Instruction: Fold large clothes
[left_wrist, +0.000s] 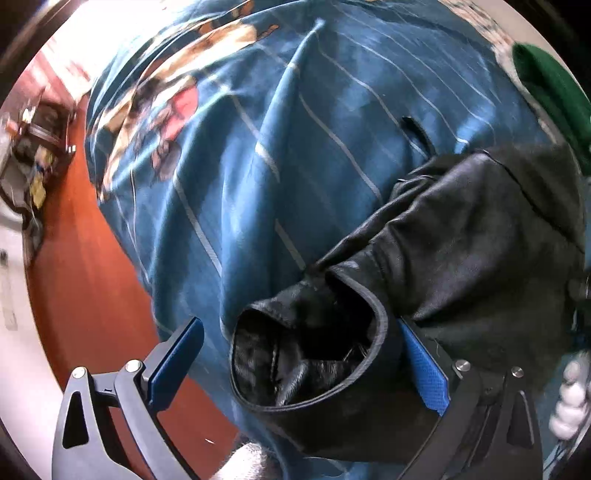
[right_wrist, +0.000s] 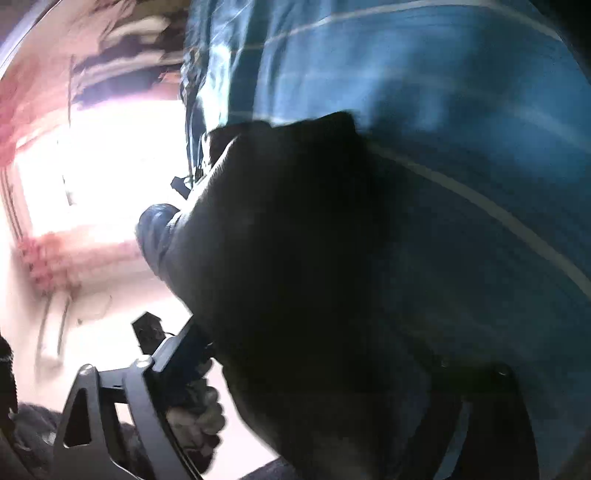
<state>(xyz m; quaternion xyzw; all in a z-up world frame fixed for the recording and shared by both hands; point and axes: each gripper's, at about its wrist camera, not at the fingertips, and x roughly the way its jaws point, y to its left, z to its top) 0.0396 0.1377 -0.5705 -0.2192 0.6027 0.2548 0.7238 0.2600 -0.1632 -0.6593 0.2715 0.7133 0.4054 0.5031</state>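
Left claw (left_wrist: 299, 365) stands apart, the black garment (left_wrist: 461, 240) sleeve opening between its fingers, lying on the blue bedspread (left_wrist: 258, 147). Right claw (right_wrist: 332, 369) is buried in garment; state cannot be told. Recommend closing on the cuff hem before lifting.

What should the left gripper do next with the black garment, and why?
Probably close the left gripper on the black garment's open cuff. The cuff sits between the wide-open blue pads on the blue striped bedsheet, ungripped. The right-wrist view is too blurred to judge.
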